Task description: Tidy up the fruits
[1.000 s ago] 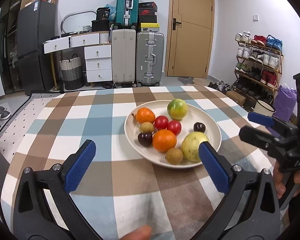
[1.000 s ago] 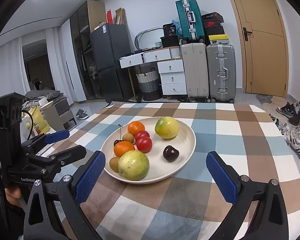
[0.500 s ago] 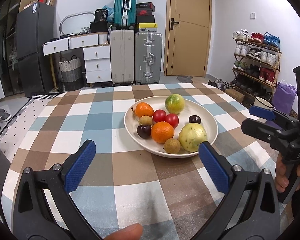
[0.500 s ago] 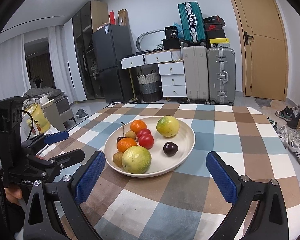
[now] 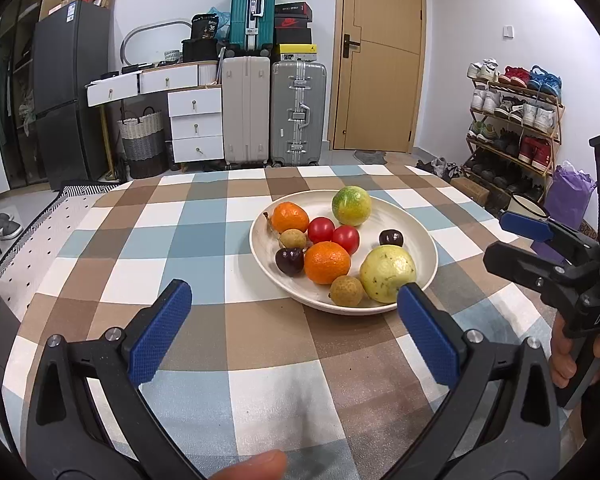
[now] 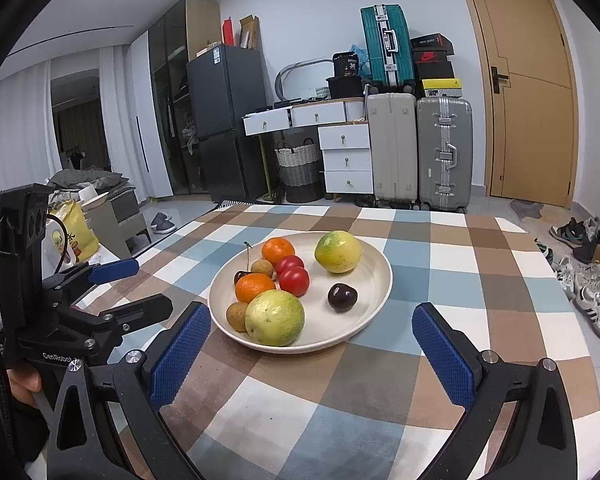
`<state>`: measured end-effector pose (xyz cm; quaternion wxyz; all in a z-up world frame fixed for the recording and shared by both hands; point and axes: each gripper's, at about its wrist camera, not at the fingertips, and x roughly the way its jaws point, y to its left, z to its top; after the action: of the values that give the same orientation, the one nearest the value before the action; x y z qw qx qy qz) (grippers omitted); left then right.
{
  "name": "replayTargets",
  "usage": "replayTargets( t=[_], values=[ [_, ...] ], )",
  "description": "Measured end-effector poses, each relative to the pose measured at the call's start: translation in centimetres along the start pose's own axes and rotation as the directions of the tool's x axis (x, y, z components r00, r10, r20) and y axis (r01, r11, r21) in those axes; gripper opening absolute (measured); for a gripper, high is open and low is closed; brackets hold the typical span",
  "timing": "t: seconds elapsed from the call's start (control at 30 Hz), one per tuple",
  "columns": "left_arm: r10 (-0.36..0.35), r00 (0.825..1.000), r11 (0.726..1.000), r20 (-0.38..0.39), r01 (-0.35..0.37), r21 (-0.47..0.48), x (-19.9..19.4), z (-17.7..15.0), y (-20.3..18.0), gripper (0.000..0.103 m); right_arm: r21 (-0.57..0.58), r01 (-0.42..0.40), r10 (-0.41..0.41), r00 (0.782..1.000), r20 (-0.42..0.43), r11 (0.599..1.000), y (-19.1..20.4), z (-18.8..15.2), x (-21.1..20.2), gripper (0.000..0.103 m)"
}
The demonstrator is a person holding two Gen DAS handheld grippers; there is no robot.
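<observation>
Centrally, a shallow round cream-coloured plate [image 5: 416,236] sat on a checked tablecloth of brown, blue and white squares [image 5: 204,248], right of centre in the left wrist view and at mid-frame in the right wrist view [image 6: 374,264]. Contents of the plate, left wrist view: one green-and-yellow round citrus fruit [image 5: 351,205] at the far rim; one small orange mandarin [image 5: 290,217] at the upper left; two red cherry tomatoes [image 5: 334,234] side by side at the middle; one small tan longan [image 5: 293,238] just beside the mandarin; one dark cherry with a stem [image 5: 289,261] at the left edge; one larger orange mandarin [image 5: 327,262] touching that cherry; one pale yellow speckled guava-like fruit [image 5: 387,273] at the near right; a second tan longan [image 5: 346,291] at the near rim between the larger mandarin and the pale fruit; one dark cherry lying apart [image 5: 391,237] on the right side. Left gripper with blue textured pads [image 5: 294,322] occupied the lower part of its own view, jaws spread wide, nothing between them, short of the plate. Right gripper with blue textured pads [image 6: 310,344] stood likewise spread and empty, its pads flanking the near rim in the lower frame. Each gripper also appeared at the other view's edge, gripped by a hand [image 5: 576,356]. Background, upper frame: grey and teal suitcases [image 5: 276,112], wooden door [image 5: 380,56], black refrigerator [image 5: 66,88].
</observation>
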<state>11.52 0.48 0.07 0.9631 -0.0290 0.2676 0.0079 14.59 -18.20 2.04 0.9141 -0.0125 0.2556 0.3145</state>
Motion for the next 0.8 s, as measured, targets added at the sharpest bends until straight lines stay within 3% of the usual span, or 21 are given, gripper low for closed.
replayTargets(
  t=[0.8],
  values=[
    [0.000, 1.000, 1.000, 0.000, 0.000, 0.004, 0.06, 0.07, 0.07, 0.103, 0.008, 0.001, -0.001, 1.000, -0.004, 1.000, 0.00, -0.01, 0.14, 0.102]
  ],
)
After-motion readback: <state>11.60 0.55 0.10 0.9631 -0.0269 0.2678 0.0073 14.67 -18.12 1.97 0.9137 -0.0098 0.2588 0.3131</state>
